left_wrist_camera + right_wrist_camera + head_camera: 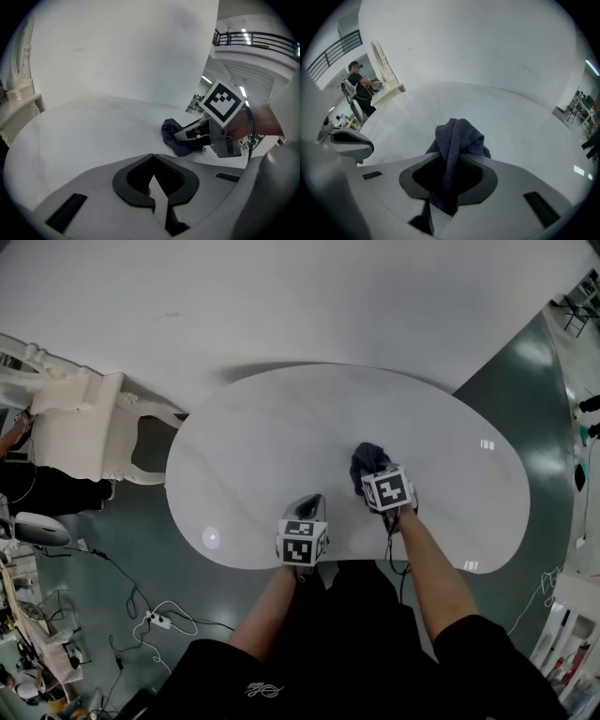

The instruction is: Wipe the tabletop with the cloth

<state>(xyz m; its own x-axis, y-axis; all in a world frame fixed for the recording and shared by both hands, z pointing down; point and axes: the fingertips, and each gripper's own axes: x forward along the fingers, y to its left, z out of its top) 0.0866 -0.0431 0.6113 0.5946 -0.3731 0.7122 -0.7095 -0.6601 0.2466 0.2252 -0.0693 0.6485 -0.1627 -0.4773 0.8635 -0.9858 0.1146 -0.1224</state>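
Observation:
A dark blue-grey cloth [367,457] lies bunched on the white oval tabletop [262,446], right of its middle. My right gripper [370,472] is shut on it. In the right gripper view the cloth [457,136] rises in folds from between the jaws of that gripper [450,161] and its far end rests on the table. My left gripper [313,502] hovers over the table's near edge, to the left of the cloth and apart from it. Its jaws [151,157] stand together with nothing between them. From there the cloth [170,131] shows under the right gripper [182,137].
A white ornate chair [75,423] stands at the table's left end. Cables and a power strip [155,617] lie on the green floor at lower left. A person [358,84] stands near the chair. A white wall rises behind the table.

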